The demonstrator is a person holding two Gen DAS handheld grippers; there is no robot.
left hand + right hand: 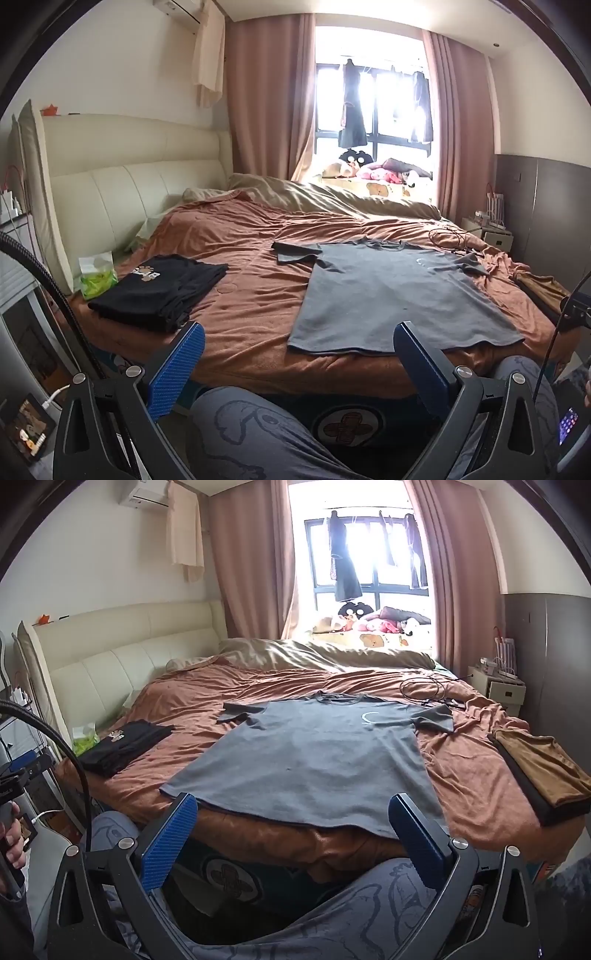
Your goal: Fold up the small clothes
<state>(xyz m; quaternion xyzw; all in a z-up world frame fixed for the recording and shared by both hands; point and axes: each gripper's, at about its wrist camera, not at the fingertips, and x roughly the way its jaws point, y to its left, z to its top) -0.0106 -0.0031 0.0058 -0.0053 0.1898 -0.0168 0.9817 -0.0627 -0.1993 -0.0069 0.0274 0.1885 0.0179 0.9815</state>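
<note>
Left wrist view, reading from left to right: a green tissue pack sits by the cream headboard, and just beside it lies a folded black garment with a small printed motif, resting on the rust-brown bedspread. Further right the grey T-shirt is spread flat on the bed, collar toward the window, both short sleeves out to the sides and its hem at the near edge of the mattress. Past its right sleeve lies a folded tan garment. The left gripper hovers over the person's patterned trouser legs, short of the bed edge, its jaws spread wide and holding nothing; the blue ribbed pads are bare.

Right wrist view, again left to right: a hand grips the other tool's handle at the left edge, then comes the black garment, well apart from the grey T-shirt, which fills the middle. A coil of black cable lies beyond the shirt's right sleeve, and the tan garment rests on a dark layer at the bed's right side. The right gripper is likewise fully spread and empty, its fingers framing the shirt's hem without touching it.
</note>
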